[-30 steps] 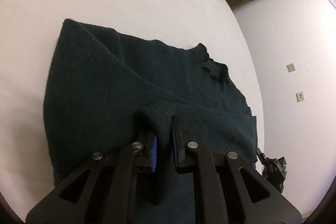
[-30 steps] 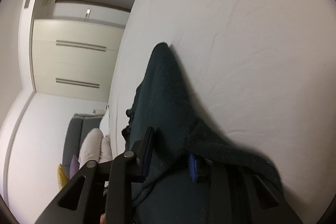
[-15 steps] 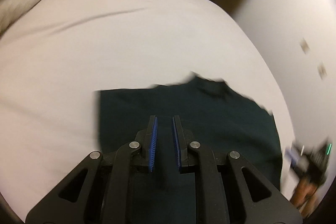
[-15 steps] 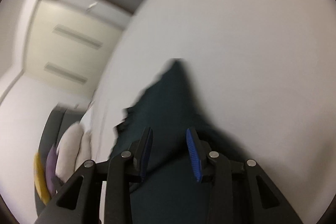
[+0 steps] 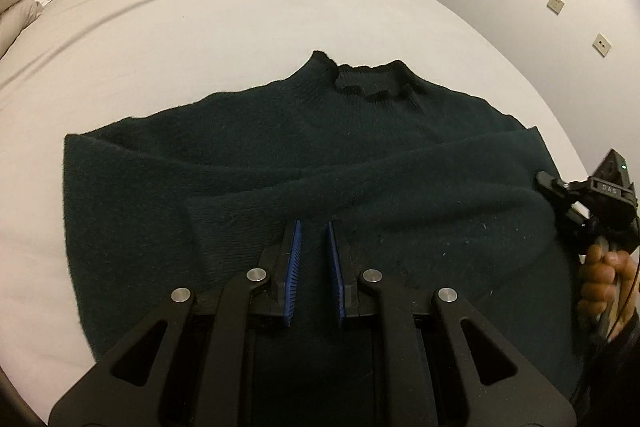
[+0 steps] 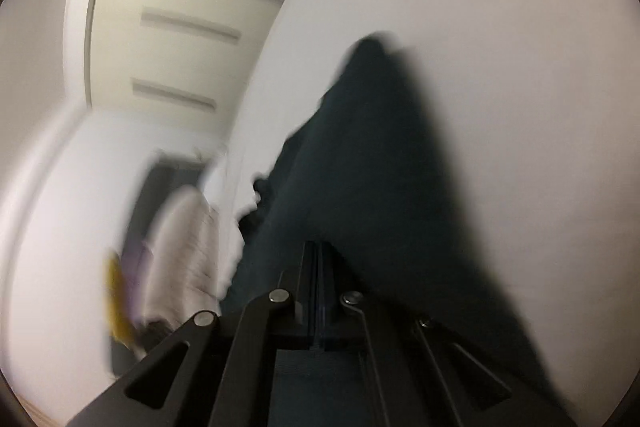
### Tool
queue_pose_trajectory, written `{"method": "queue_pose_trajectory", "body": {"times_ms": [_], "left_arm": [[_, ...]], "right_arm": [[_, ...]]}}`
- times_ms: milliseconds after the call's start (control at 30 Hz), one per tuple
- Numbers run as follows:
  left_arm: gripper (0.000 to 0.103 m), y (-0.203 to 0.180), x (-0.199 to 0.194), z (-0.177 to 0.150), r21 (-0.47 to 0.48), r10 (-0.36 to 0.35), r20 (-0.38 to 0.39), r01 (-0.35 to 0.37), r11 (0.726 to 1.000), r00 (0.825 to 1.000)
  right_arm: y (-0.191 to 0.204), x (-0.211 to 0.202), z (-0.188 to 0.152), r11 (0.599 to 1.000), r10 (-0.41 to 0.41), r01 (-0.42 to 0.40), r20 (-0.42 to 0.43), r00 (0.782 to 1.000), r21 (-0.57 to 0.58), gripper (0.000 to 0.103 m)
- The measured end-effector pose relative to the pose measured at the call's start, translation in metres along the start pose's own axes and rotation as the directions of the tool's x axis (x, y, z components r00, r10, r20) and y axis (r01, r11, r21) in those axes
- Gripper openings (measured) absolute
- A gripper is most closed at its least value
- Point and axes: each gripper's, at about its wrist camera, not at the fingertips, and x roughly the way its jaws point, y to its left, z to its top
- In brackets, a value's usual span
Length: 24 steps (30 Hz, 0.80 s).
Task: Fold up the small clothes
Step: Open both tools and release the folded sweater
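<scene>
Left tongs (image 5: 313,227) hover slightly apart over the sweater (image 5: 240,179) on the bed (image 5: 200,7), right tongs (image 6: 318,251) just snapped together, empty.

White-sheeted bed (image 5: 240,27), dark green sweater (image 5: 280,155) spread flat on it, collar toward far edge

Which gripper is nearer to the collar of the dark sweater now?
Left. The left gripper hovers over the sweater body, straight below the collar. The right gripper is at the sweater's right edge, farther away.
</scene>
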Motion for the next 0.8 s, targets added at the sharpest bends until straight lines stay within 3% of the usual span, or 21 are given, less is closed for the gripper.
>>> {"method": "queue_pose_trajectory", "body": {"times_ms": [67, 133, 200, 233, 267, 367, 467, 533, 567, 600, 633, 667, 800], "left_arm": [[0.014, 0.001, -0.007, -0.005, -0.003, 0.026, -0.002, -0.026, 1.000, 1.000], [0.014, 0.003, -0.019, -0.013, 0.008, 0.084, 0.003, -0.084, 0.996, 0.996], [0.014, 0.004, -0.022, -0.019, 0.023, 0.121, 0.003, -0.121, 0.992, 0.993], [0.014, 0.004, -0.022, -0.020, 0.024, 0.128, 0.002, -0.128, 0.991, 0.992], [0.014, 0.003, -0.020, -0.021, 0.023, 0.137, 0.000, -0.137, 0.990, 0.991], [0.014, -0.002, -0.016, -0.019, 0.037, 0.180, -0.006, -0.180, 0.983, 0.984], [0.014, -0.006, -0.014, -0.021, 0.054, 0.210, 0.006, -0.210, 0.976, 0.978], [0.014, -0.009, -0.012, -0.022, 0.072, 0.227, 0.008, -0.226, 0.971, 0.974], [0.014, -0.011, -0.011, -0.022, 0.083, 0.234, 0.006, -0.234, 0.969, 0.972], [0.014, -0.013, -0.007, -0.020, 0.087, 0.237, 0.005, -0.237, 0.968, 0.971], [0.014, -0.013, -0.007, -0.021, 0.087, 0.236, 0.005, -0.235, 0.968, 0.972], [0.014, -0.011, -0.008, -0.021, 0.082, 0.231, 0.005, -0.231, 0.970, 0.973], [0.014, -0.007, -0.015, -0.025, 0.077, 0.230, 0.012, -0.230, 0.970, 0.973]], "right_arm": [[0.004, -0.021, -0.001, 0.993, -0.111, 0.114, 0.064, 0.992, -0.040, 0.000], [0.004, -0.033, -0.005, 0.988, -0.148, 0.150, 0.074, 0.986, -0.022, 0.001], [0.020, -0.045, -0.013, 0.984, -0.160, 0.167, 0.112, 0.981, -0.057, 0.019], [0.032, -0.046, -0.017, 0.984, -0.145, 0.156, 0.124, 0.982, -0.087, 0.037], [0.046, -0.044, -0.020, 0.986, -0.107, 0.121, 0.120, 0.987, -0.119, 0.047], [0.090, -0.008, -0.034, 0.974, 0.010, -0.012, -0.011, 1.000, -0.227, 0.053], [0.113, 0.037, -0.052, 0.954, -0.003, -0.034, -0.123, 0.992, -0.299, 0.053], [0.108, 0.063, -0.059, 0.956, -0.048, -0.005, -0.175, 0.983, -0.294, 0.053], [0.095, 0.076, -0.060, 0.961, -0.110, 0.052, -0.204, 0.973, -0.272, 0.050], [0.085, 0.084, -0.059, 0.963, -0.138, 0.082, -0.208, 0.968, -0.256, 0.041], [0.076, 0.083, -0.059, 0.964, -0.140, 0.089, -0.196, 0.971, -0.249, 0.023], [0.068, 0.075, -0.059, 0.967, -0.123, 0.076, -0.184, 0.975, -0.241, 0.014], [0.043, 0.048, -0.063, 0.983, -0.060, 0.027, -0.175, 0.983, -0.182, 0.012]]}}
